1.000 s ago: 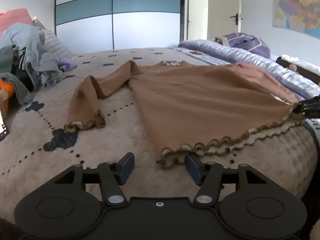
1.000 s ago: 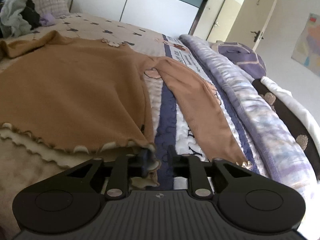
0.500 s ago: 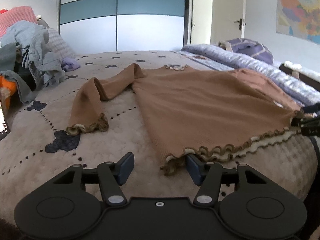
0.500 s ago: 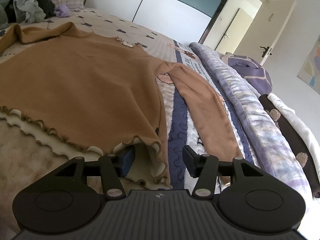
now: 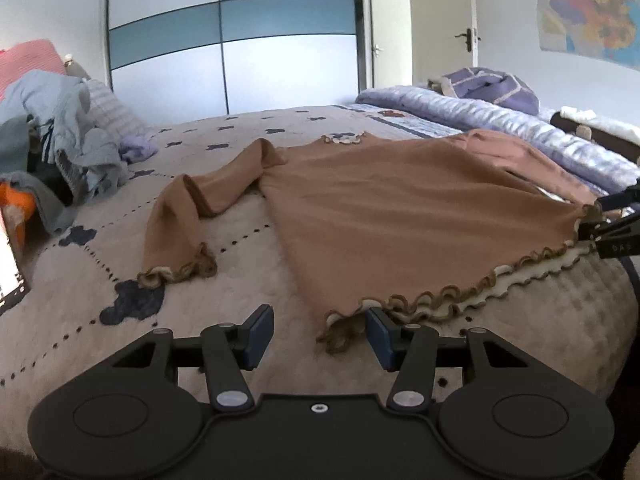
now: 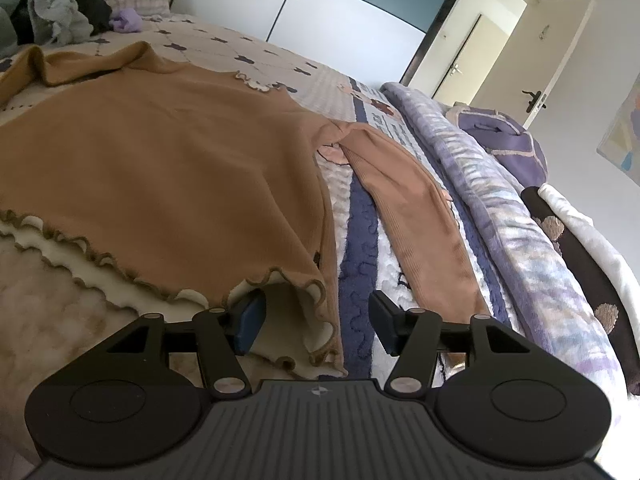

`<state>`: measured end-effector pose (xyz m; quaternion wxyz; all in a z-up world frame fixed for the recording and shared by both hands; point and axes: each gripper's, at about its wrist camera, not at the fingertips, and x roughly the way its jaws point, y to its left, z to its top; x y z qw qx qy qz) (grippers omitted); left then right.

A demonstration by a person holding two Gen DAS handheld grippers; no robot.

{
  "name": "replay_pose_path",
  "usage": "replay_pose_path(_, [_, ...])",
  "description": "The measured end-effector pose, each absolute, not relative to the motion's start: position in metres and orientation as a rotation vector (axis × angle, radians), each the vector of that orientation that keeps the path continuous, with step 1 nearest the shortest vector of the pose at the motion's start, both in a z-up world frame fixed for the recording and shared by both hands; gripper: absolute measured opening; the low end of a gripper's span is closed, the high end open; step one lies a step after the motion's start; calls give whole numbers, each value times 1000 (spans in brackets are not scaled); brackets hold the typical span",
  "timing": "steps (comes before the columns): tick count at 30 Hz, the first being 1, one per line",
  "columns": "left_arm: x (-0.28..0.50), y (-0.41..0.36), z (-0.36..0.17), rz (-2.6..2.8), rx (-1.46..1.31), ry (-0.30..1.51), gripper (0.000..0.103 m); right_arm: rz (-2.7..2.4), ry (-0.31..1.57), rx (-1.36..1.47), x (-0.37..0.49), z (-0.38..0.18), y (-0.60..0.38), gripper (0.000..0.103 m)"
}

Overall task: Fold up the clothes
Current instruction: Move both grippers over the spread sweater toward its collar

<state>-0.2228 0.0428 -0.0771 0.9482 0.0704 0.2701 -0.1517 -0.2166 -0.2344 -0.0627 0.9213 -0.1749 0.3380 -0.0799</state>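
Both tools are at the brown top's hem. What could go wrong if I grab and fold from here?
1. The left tool jaws have just been closing, with only the ruffled corner of the brown top between them, unpinched; so shallow a grip may slip.
2. The right tool jaws have just been opening; one finger sits between the top's layers, so closing may catch a single layer.
3. The crumpled sleeve could fold in crooked.

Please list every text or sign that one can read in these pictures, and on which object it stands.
"DAS", faint: on the right claw, which just opened, hem between its jaws.
Wall map: labels too small to read.
Screen at left edge: too blurred.
Blanket: stitched letters partly hidden, unreadable.
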Motion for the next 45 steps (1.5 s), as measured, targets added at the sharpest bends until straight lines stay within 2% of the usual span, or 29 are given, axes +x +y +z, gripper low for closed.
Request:
replay_pose_path(18, [-199,28,-86,-258,115,567,45,-161,716,-366,-212,-69,-233,64])
replay_pose_path(19, [-197,28,-88,-254,113,570,34,-162,721,-360,-210,-70,-234,64])
replay_pose_path(20, [-198,28,-89,-245,115,567,13,-165,727,-350,-209,-72,-235,64])
replay_pose_path(21, [-198,28,-89,-232,120,561,6,-170,732,-337,-207,-73,-237,63])
replay_pose_path(22, [-199,29,-89,-219,126,556,5,-177,734,-322,-206,-73,-239,56])
replay_pose_path(23, [-201,30,-86,-202,133,541,5,-190,731,-308,-205,-73,-242,45])
replay_pose_path(24, [-204,32,-83,-183,142,521,5,-209,720,-296,-206,-71,-244,15])
replay_pose_path(25, [-207,34,-79,-168,147,503,5,-221,706,-284,-207,-68,-246,11])
replay_pose_path(32, [-220,48,-59,-134,190,473,5,-229,672,-362,-225,-49,-242,8])
replay_pose_path(37, [-222,53,-62,-156,188,558,5,-200,741,-447,-228,-54,-234,8])
replay_pose_path(45, [-221,53,-77,-200,240,671,5,-156,886,-433,-220,-70,-237,9])
